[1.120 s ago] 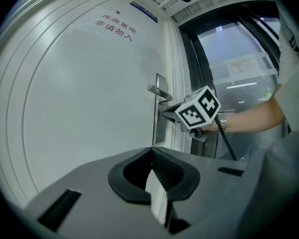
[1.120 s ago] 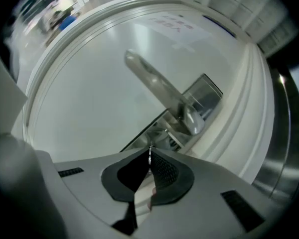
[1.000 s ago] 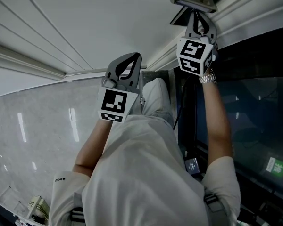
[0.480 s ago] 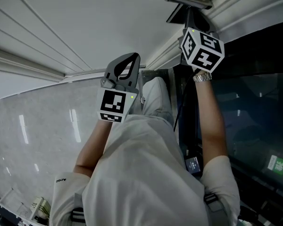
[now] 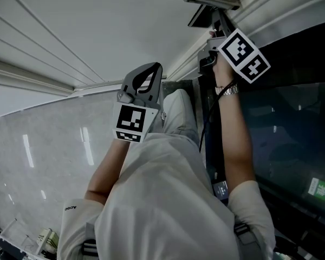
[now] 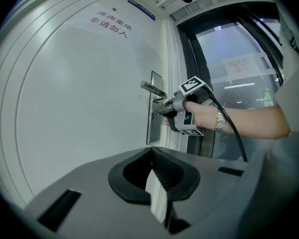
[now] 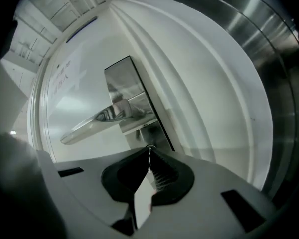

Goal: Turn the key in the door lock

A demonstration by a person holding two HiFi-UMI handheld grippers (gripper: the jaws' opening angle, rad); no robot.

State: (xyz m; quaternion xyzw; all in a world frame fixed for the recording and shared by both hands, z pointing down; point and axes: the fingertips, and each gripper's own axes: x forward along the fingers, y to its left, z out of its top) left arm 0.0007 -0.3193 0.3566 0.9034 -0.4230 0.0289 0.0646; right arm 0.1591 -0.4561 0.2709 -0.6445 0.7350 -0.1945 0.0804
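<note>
**Step in hand.** We judge the turning step to be under way. The white door [image 6: 79, 83] is closed. On it sits a steel lock plate [image 7: 124, 83] that carries the lever door handle [image 7: 102, 117]. All places below are given from that handle.

**Right gripper.** The right gripper [image 6: 158, 113] is at the plate just below the door handle, with its tips against the lock position. In the head view its marker cube sits rolled to one side. In its own view the handle runs aslant, which fits a wrist part-way through a twist. The lock cylinder is hidden behind the jaw tips, so we cannot tell how far the lock has gone round.

**Left gripper.** The left gripper [image 6: 151, 149] is held well back from the door handle and lower. It points at the door and touches nothing.

**Jaws.** The right jaws are clenched. A thin sliver of metal shows at their tips, directly below the door handle, and we take it to be the key [image 7: 149, 148], pinched flat between the pads. The left jaws are closed tip to tip with nothing between them.

**Next move.** In our judgement, the roll should be completed about the key's own axis. The grip must stay firm and in line with the lock, so that the key neither slips from the pads nor binds.
</note>
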